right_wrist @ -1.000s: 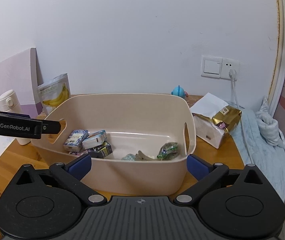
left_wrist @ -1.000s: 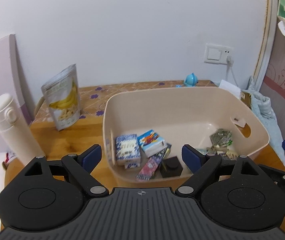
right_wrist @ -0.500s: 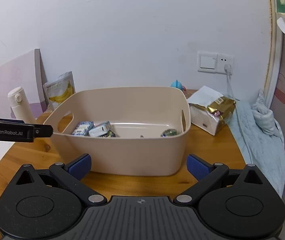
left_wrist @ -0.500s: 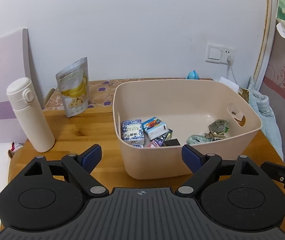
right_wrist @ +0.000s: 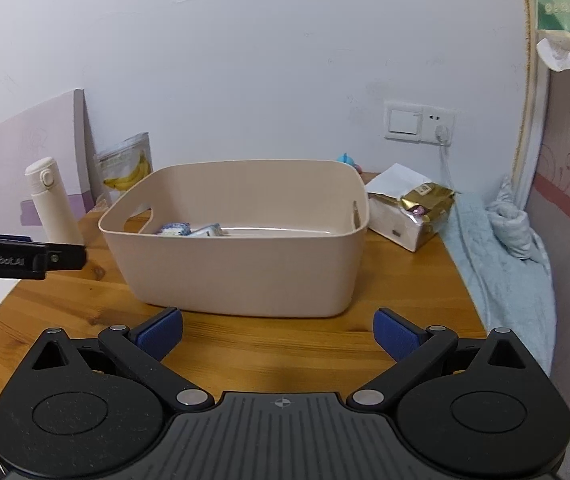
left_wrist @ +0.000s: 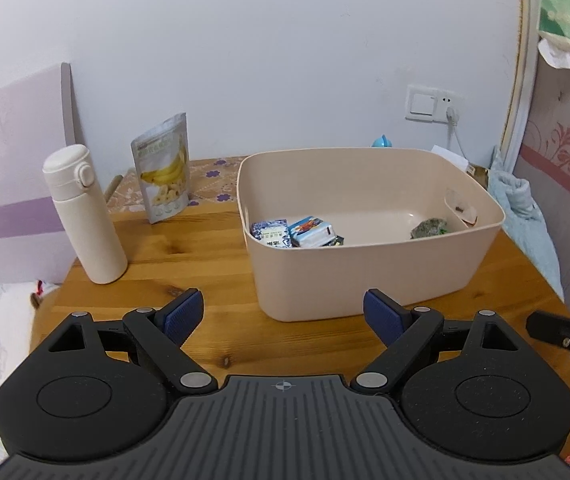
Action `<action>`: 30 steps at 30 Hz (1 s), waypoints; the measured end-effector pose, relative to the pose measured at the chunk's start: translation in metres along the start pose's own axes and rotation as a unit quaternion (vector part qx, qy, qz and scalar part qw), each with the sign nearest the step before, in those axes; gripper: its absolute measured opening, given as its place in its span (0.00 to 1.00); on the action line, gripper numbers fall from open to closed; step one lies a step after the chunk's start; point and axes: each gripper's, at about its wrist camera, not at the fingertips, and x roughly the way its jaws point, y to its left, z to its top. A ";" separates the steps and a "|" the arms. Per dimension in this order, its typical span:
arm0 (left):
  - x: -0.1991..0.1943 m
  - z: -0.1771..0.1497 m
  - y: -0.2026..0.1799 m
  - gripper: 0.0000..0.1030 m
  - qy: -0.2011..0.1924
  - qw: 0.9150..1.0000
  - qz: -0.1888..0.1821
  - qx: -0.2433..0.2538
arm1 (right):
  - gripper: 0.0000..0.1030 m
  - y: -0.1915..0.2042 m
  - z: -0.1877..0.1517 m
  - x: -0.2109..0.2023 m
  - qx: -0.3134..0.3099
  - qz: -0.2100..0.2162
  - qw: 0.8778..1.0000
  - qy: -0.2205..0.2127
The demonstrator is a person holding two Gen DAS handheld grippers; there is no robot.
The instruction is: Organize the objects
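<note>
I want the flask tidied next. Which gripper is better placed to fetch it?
Probably the left gripper: the flask stands on its side of the bin, with open jaws and bare table between. The right gripper faces the bin.

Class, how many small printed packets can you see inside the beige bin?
2: a blue-patterned packet by the bin's left wall, a blue-and-red one beside it. More may hide behind the near wall.
</note>
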 end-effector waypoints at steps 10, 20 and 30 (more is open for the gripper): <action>-0.026 -0.021 -0.003 0.86 -0.006 1.000 -0.013 -0.009 | 1.00 0.001 -0.015 -0.025 -0.007 -0.019 1.000 -0.006; -0.046 -0.050 -0.006 0.86 -0.004 1.000 -0.014 -0.015 | 1.00 0.002 -0.026 -0.050 -0.004 -0.020 1.000 -0.021; -0.066 -0.066 -0.014 0.86 -0.011 1.000 -0.026 -0.010 | 1.00 0.015 -0.048 -0.067 -0.005 -0.012 1.000 -0.015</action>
